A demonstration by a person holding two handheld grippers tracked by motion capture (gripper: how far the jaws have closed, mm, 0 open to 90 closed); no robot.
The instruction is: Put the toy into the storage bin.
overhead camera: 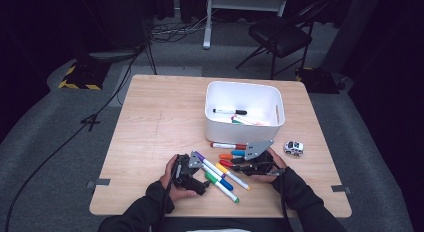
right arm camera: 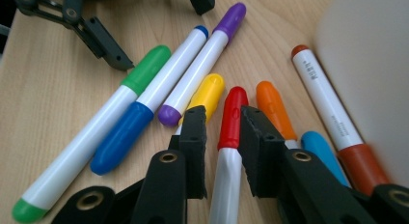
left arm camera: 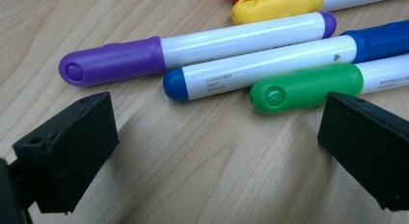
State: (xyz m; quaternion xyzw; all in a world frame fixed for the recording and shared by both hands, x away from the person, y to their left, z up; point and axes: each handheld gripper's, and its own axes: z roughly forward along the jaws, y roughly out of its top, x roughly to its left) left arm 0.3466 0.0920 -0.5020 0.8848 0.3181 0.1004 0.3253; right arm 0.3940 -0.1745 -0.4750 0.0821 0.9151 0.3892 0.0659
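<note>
On the wooden bench [overhead camera: 150, 122], seen from the high view, the left gripper [overhead camera: 196, 168] sat at about seven o'clock of the white bin [overhead camera: 243, 112], in the person's left hand [overhead camera: 172, 181]. Its jaws stood wide apart with nothing between them, only bare wood. In the left gripper view the purple marker [left arm camera: 193, 49], the blue marker [left arm camera: 270, 67] and the green marker [left arm camera: 308, 86] lay just ahead of those jaws, toward twelve o'clock, their long axes running crosswise to the jaws' line, roughly from nine to three o'clock.

Further right, between the two grippers, the loose markers fanned out across the bench below the bin. The right gripper [right arm camera: 219, 132] was low over them, at about six o'clock of the bin in the high view. In the right gripper view its jaws were drawn in close on either side of the red marker [right arm camera: 230, 122], the pads at or against its barrel near where cap meets white body. That marker's long axis ran straight along the jaws, cap toward twelve o'clock, so the grip crossed the barrel squarely. The yellow marker [right arm camera: 208, 91] lay just to its eleven o'clock and the orange marker [right arm camera: 274, 108] just to its one o'clock, both near enough to be nudged. The right hand was plainly the nearer one for lifting the red marker toward the bin at its twelve o'clock
</note>
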